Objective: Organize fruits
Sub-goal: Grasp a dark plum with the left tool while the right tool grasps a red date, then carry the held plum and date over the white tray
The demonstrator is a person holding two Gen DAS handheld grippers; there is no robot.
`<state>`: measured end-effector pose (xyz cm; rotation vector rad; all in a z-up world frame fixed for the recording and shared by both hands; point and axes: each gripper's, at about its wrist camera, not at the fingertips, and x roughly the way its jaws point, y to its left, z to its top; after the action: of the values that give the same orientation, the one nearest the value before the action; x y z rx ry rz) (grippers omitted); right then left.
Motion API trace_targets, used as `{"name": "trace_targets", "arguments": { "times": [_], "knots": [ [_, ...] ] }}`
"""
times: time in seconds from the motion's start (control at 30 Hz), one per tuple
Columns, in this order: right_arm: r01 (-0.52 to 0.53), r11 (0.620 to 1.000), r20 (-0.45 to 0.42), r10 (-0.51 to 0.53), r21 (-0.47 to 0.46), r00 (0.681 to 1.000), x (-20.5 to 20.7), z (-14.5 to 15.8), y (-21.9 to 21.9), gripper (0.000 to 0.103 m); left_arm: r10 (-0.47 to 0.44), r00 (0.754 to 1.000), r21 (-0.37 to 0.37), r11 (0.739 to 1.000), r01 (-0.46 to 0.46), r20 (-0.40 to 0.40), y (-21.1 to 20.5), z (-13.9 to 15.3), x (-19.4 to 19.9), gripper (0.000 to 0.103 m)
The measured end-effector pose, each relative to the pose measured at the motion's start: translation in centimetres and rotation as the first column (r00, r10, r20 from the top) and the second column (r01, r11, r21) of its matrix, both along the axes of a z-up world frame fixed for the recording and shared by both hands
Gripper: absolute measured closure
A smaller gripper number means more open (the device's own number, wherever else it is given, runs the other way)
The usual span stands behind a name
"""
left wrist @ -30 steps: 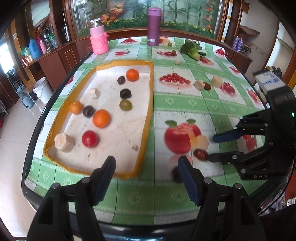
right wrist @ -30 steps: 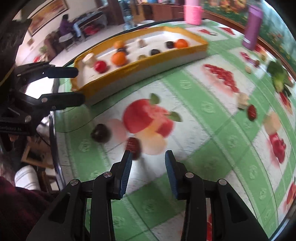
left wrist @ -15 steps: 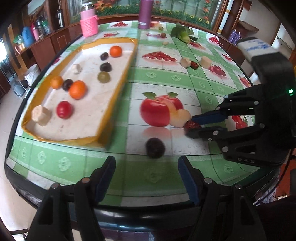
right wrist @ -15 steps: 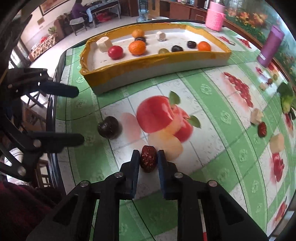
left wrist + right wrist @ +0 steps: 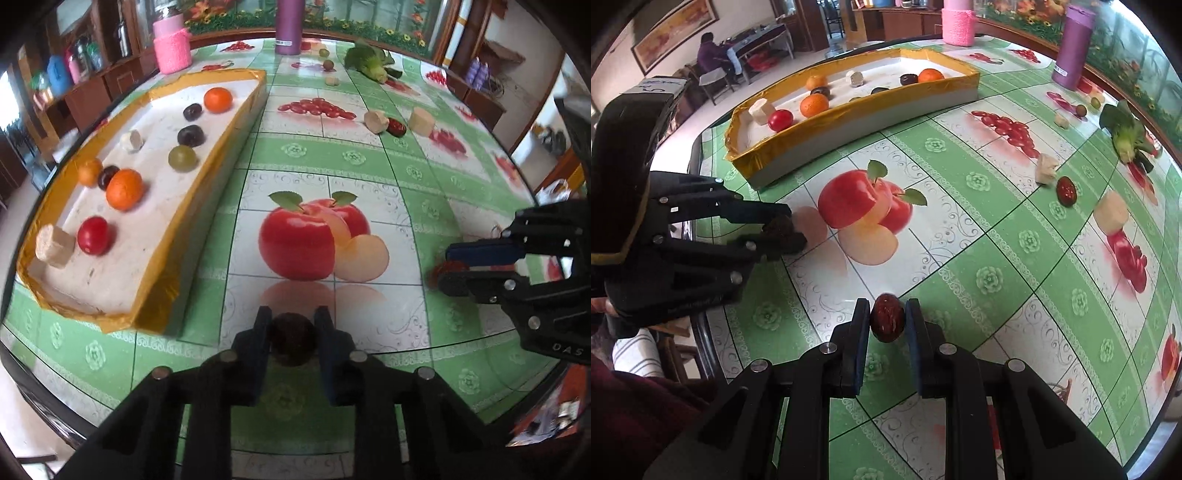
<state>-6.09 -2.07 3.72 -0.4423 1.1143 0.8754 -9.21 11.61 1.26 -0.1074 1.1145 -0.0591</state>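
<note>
- The left gripper (image 5: pixel 291 332) is now pinching a dark round fruit (image 5: pixel 292 341) between its blue pads; its jaws have just been closing, from wide apart half a second ago to narrow around the fruit.
- A second ago that fruit was lying on the tablecloth (image 5: pixel 369 162) ahead of the open jaws, slightly to their right; now it is sitting squarely between the fingertips (low over the cloth, and whether it is still touching I cannot tell).
- The right gripper (image 5: pixel 886 319) is clamping a red jujube (image 5: pixel 887 317) between its pads, jaws narrow, the fruit poking out just past the fingertips.
- A second ago the jujube was lying on the cloth just ahead of the left-hand finger with the jaws partly open; half a second ago they were already closed on it, and the grip is staying the same.
- In the right wrist view the jujube is now hanging clear above the green squares, away from the printed apple it was beside earlier.
- The yellow-rimmed tray (image 5: pixel 155 284) is lying ahead and to the left of the left jaws, holding oranges, a red tomato (image 5: pixel 93 235), dark fruits, a green one and pale chunks (unchanged since a second ago).
- Far ahead and right of both jaws, another jujube (image 5: pixel 1066 190) is lying beside a pale chunk (image 5: pixel 1046 168).
</note>
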Motion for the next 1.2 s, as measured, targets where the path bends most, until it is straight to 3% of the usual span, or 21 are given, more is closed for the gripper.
{"name": "trace_targets", "arguments": {
  "times": [0.1,0.23,0.4,0.5,0.7,0.87,1.07,1.13,1.2],
  "knots": [
    [0.012,1.000,0.007,-0.012,0.011,1.000,0.0,0.5,-0.5,0.084,0.006,1.000,-0.088,0.996,-0.005,0.006,0.6,0.8,-0.6,0.078],
    [0.031,0.999,0.020,-0.031,0.008,0.999,0.4,0.8,-1.0,0.084,-0.027,0.999,-0.096,0.995,0.030,0.040,0.0,1.9,-1.2,0.078],
    [0.037,0.999,-0.036,-0.038,-0.028,0.999,0.8,-0.2,-0.3,0.083,-0.044,0.999,-0.093,0.995,0.045,0.020,-0.2,1.4,-1.2,0.078],
    [0.003,0.999,-0.007,-0.004,-0.033,1.000,0.1,-0.1,0.9,0.067,-0.050,0.999,-0.104,0.993,0.050,0.006,-0.1,1.1,-1.2,0.078],
    [-0.037,0.995,0.018,0.038,-0.090,0.999,-0.2,-1.1,2.6,0.067,-0.059,0.998,-0.132,0.990,0.057,-0.004,0.0,0.7,-1.2,0.078],
    [-0.021,0.994,0.009,0.022,-0.108,1.000,-0.1,-1.8,2.1,0.084,-0.069,0.998,-0.147,0.987,0.067,-0.004,0.1,0.5,-1.4,0.078],
    [-0.003,0.997,0.002,0.003,-0.078,1.000,0.1,-1.0,1.5,0.084,-0.078,0.997,-0.171,0.983,0.073,-0.018,0.2,0.2,-1.1,0.077],
    [-0.021,0.994,-0.042,0.016,-0.111,0.999,0.1,-1.5,1.7,0.083,-0.080,0.996,-0.172,0.982,0.075,-0.025,0.1,0.0,-1.0,0.077],
    [-0.035,0.990,-0.016,0.033,-0.134,0.999,-0.1,-1.7,2.0,0.080,-0.085,0.996,-0.178,0.981,0.079,-0.025,0.1,0.0,-1.0,0.077]
  ]
}}
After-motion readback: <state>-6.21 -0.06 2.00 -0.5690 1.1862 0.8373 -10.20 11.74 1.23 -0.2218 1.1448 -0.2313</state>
